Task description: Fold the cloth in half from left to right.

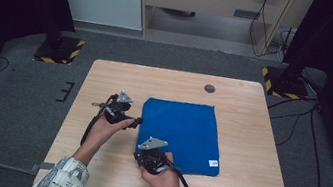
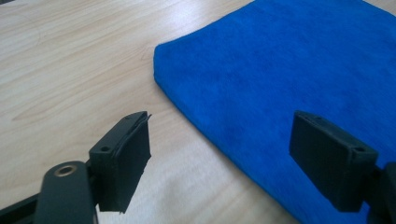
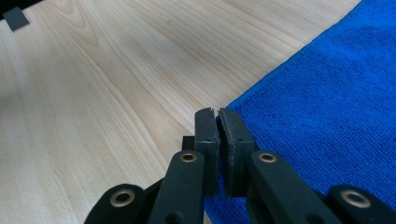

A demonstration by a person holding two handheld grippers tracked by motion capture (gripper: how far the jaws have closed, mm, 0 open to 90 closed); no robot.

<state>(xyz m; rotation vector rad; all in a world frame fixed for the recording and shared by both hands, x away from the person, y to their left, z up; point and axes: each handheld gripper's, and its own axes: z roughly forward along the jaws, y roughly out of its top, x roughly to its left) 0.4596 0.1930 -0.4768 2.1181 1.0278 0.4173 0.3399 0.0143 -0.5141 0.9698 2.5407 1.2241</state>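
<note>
Blue cloth [image 1: 179, 135] flat; right hand-held gripper [image 3: 218, 122] pinches corner — closed.

Two hand-held grippers, both matte black. The left gripper [image 1: 137, 121] and the right gripper [image 1: 140, 154] each carry a grey three-cornered plate on top and trail a black cable toward six o'clock. Their jaws end in flat rectangular black pads [image 2: 125, 161], on arms fastened with brass-ringed screws [image 3: 188, 157]. The person's left sleeve [image 1: 62, 178] is white with a dark pattern.
</note>
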